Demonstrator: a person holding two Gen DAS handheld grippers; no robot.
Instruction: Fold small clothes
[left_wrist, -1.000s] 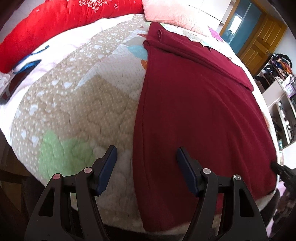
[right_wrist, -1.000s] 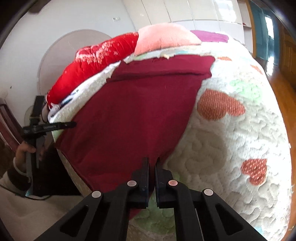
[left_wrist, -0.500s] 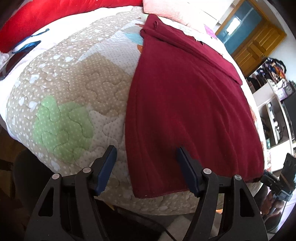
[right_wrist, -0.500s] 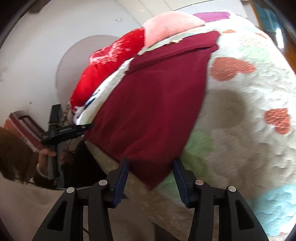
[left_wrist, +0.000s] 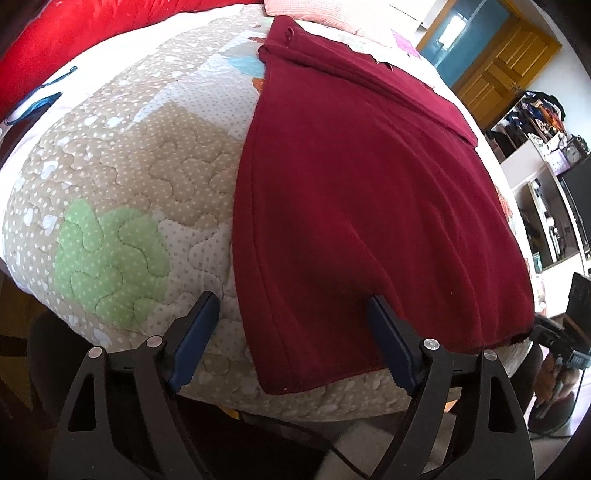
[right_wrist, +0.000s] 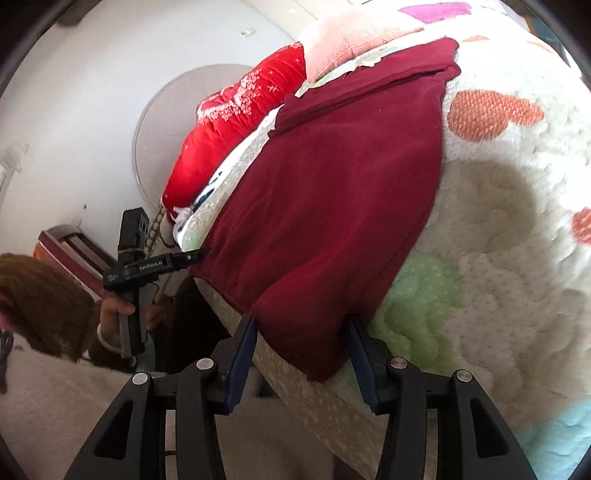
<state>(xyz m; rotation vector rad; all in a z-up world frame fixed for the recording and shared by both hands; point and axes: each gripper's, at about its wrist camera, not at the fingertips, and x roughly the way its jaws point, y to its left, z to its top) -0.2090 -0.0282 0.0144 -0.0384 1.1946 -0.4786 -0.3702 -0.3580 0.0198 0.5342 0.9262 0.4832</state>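
A dark red garment (left_wrist: 351, 184) lies spread flat on a quilted bed (left_wrist: 129, 184), its folded far end towards the pillows. My left gripper (left_wrist: 291, 328) hovers over the near left corner of the garment; its jaws are opening, and the corner lies between the fingers without being pinched. In the right wrist view, the same garment (right_wrist: 332, 203) hangs a little over the bed edge. My right gripper (right_wrist: 301, 350) is open, with the near right corner between its fingers and the pads not pressing. The left gripper (right_wrist: 192, 256) shows there too, held in a hand (right_wrist: 114, 310).
A red duvet (left_wrist: 74, 37) and a pink pillow (right_wrist: 351, 40) lie at the head of the bed. The patchwork quilt (right_wrist: 498, 277) stretches right of the garment. A wooden door (left_wrist: 498, 55) and shelves (left_wrist: 546, 184) stand beyond the bed. A round disc (right_wrist: 166, 122) leans on the wall.
The right gripper went from shut to open and tipped down over the garment's corner. The left gripper's jaws widened, and its view dropped towards the bed's near edge.
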